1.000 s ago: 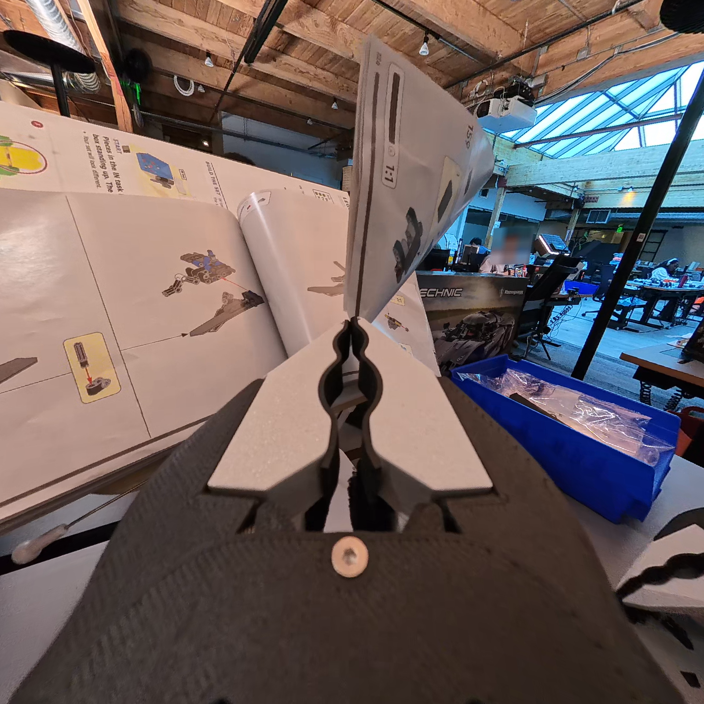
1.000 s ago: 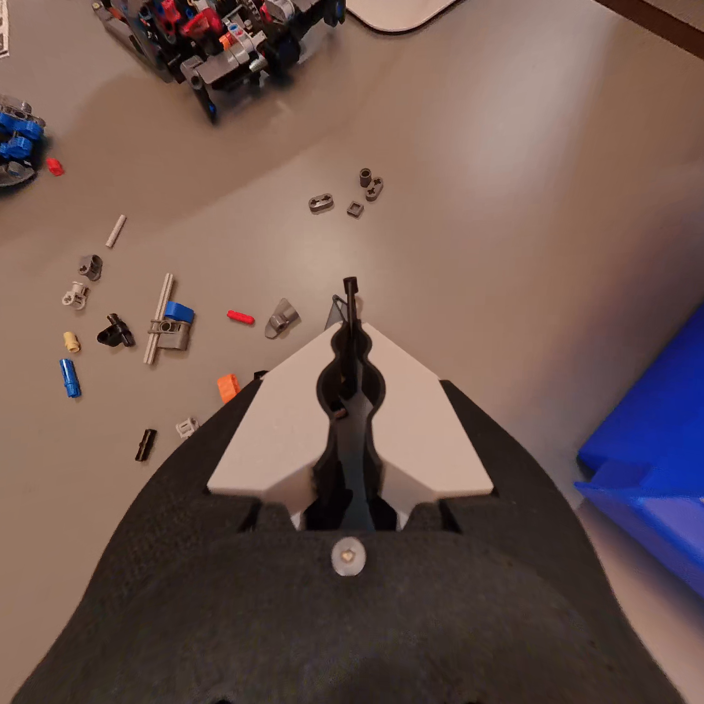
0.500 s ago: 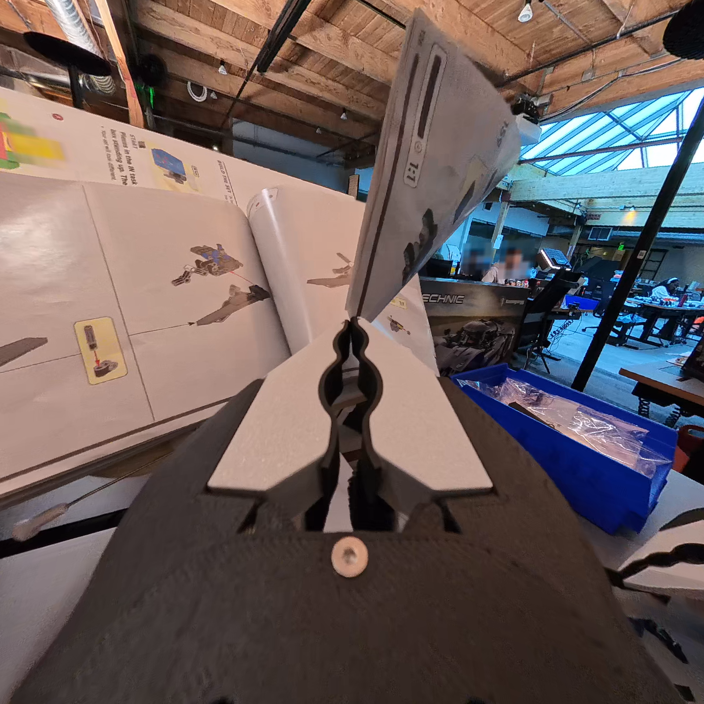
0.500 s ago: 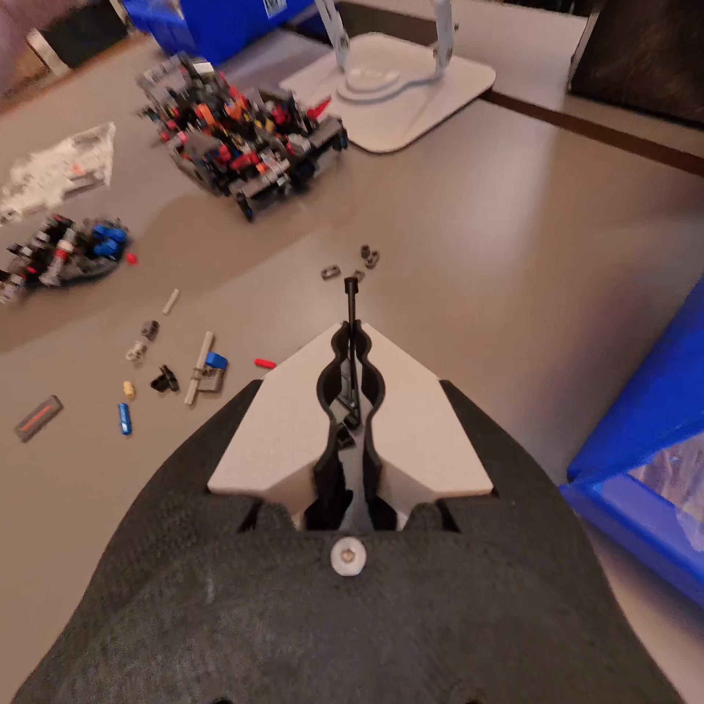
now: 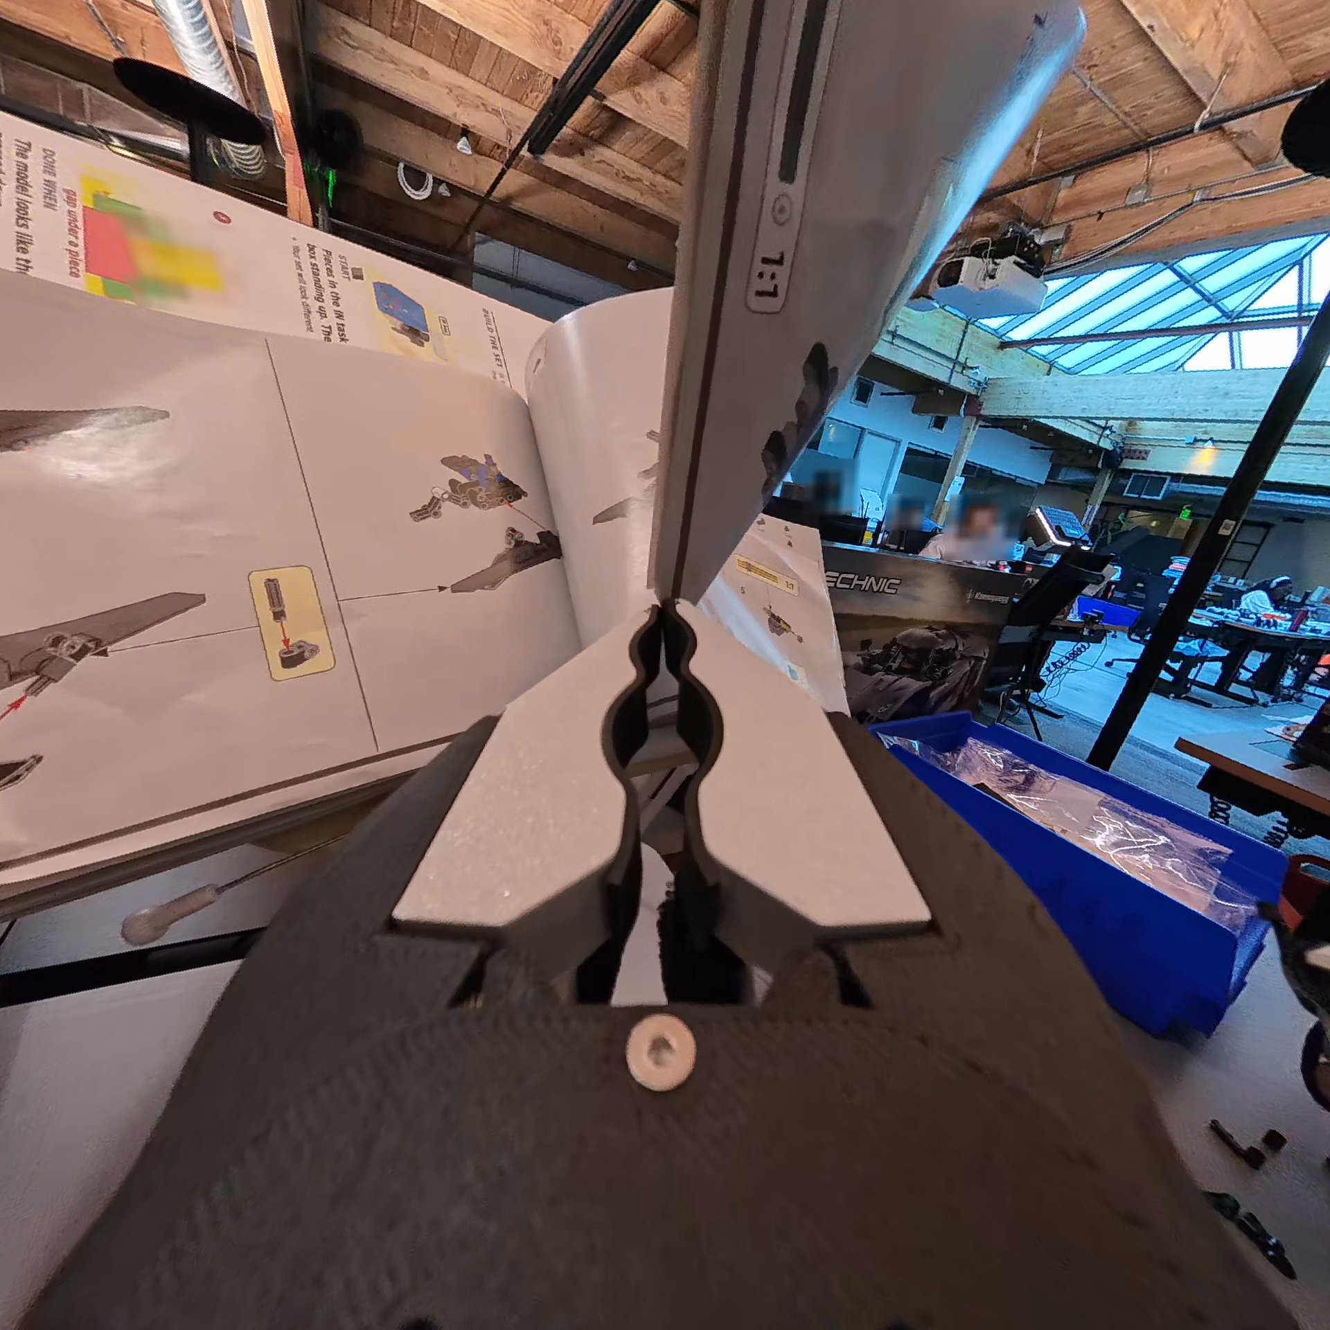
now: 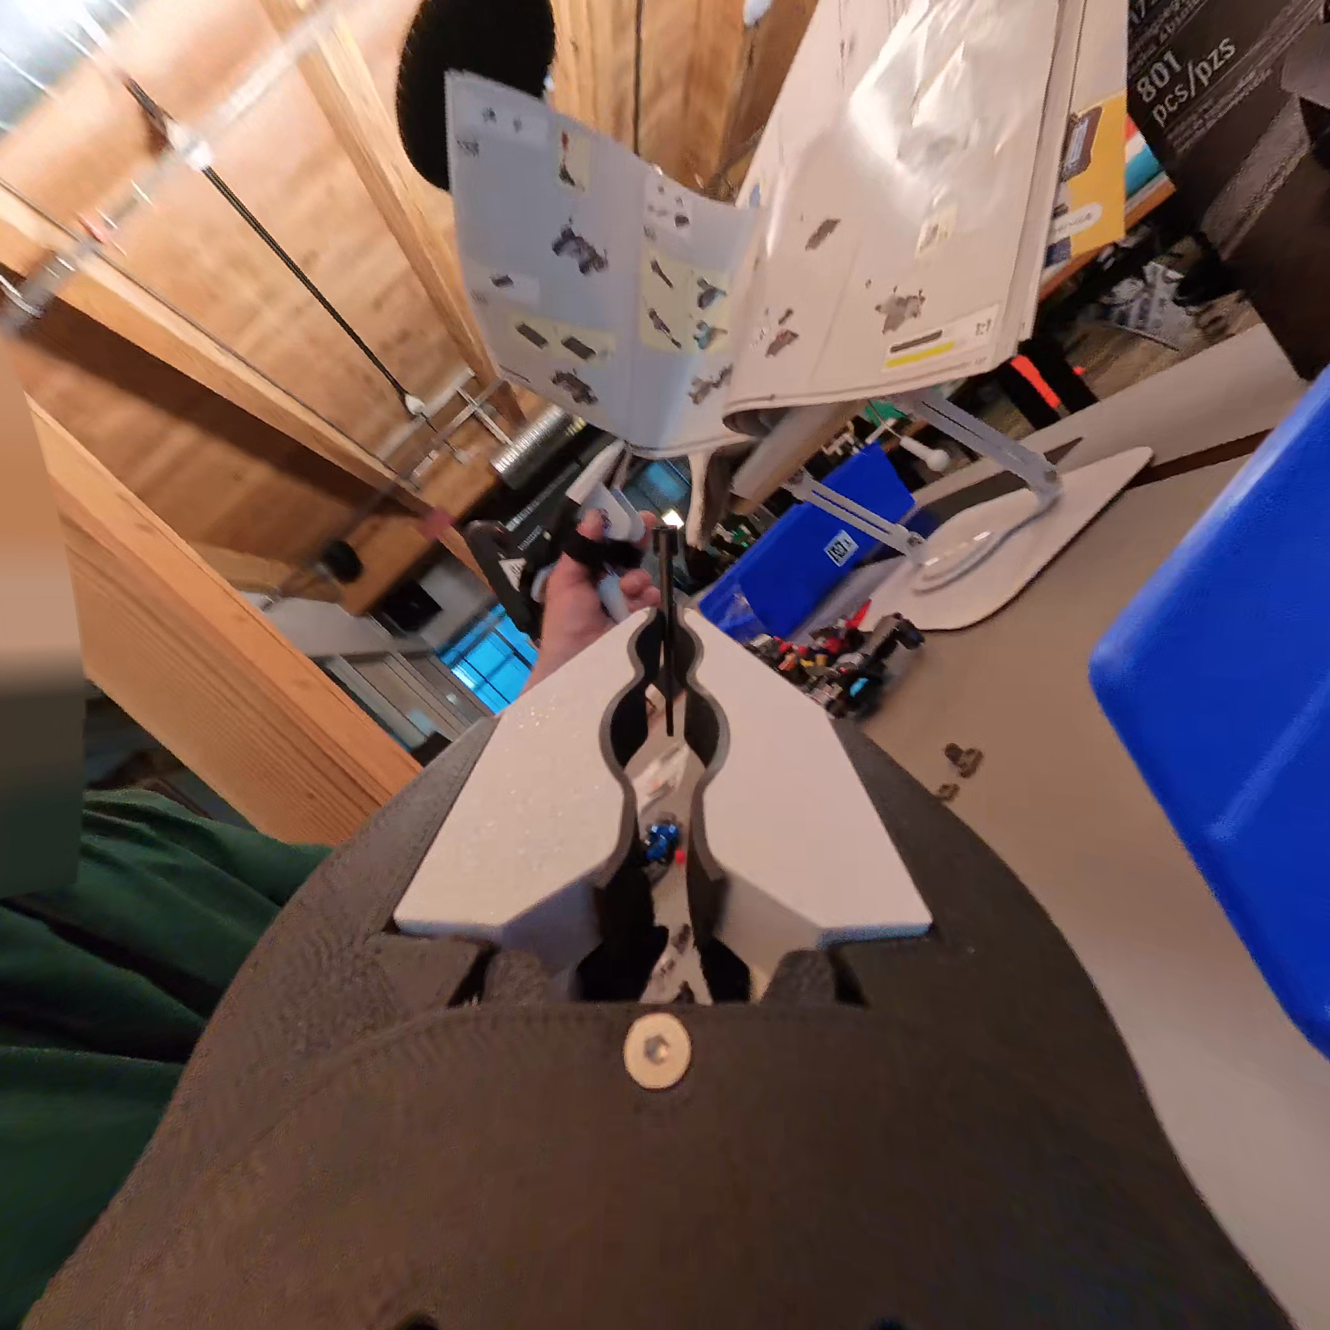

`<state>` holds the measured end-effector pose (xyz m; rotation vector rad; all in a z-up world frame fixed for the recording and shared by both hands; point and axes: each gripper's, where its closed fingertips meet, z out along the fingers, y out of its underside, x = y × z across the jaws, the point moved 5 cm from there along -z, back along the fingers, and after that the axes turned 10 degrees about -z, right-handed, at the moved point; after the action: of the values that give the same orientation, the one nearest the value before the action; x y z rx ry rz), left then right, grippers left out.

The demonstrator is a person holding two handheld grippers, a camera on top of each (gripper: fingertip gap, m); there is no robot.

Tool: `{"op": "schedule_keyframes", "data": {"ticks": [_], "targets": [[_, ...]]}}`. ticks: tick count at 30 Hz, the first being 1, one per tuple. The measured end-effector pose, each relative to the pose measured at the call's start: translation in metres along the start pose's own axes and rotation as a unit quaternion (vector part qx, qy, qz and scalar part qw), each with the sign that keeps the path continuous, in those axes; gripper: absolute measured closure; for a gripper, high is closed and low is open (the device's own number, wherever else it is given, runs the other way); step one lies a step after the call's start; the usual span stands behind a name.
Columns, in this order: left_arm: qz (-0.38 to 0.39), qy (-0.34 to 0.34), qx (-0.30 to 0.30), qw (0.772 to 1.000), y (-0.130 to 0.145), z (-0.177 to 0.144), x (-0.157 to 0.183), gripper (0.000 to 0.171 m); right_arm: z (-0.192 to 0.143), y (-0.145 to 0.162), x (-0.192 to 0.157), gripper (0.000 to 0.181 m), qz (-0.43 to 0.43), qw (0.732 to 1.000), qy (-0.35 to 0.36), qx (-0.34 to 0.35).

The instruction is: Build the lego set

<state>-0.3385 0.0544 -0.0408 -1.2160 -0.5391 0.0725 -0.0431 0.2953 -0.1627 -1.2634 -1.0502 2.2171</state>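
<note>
Two claws are busy. Our left claw (image 5: 666,619) is clenched on the bottom edge of a page (image 5: 828,216) of the instruction booklet (image 5: 288,540), lifting it upright mid-turn. Our right claw (image 6: 668,626) is pinched on a thin black axle (image 6: 666,612), raised off the counter (image 6: 1079,756). The half-built model (image 6: 842,658) sits on the counter near the booklet stand (image 6: 1007,489). We judge this a check of the next step; next we lay the page flat, then bring the axle to the model.

Booklet (image 5: 288,576) on stand (image 6: 1007,460), bin (image 5: 1123,928) to its right.
</note>
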Motion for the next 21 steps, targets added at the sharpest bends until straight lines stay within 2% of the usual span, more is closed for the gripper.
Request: {"op": "schedule_keyframes", "data": {"ticks": [4, 9, 21], "targets": [[-0.003, -0.001, 0.000, 1.000, 0.001, 0.000, 0.000, 0.171, -0.002, -0.006, -0.003, 0.181, 0.026, 0.999, -0.029, 0.033], [-0.001, -0.003, -0.001, 1.000, 0.002, 0.001, 0.000, 0.171, -0.004, -0.008, -0.003, 0.181, 0.031, 0.998, -0.032, 0.041], [-0.058, -0.017, 0.020, 0.998, 0.003, -0.013, -0.021, 0.171, -0.001, -0.001, 0.001, 0.181, 0.020, 1.000, -0.012, 0.010]]}}
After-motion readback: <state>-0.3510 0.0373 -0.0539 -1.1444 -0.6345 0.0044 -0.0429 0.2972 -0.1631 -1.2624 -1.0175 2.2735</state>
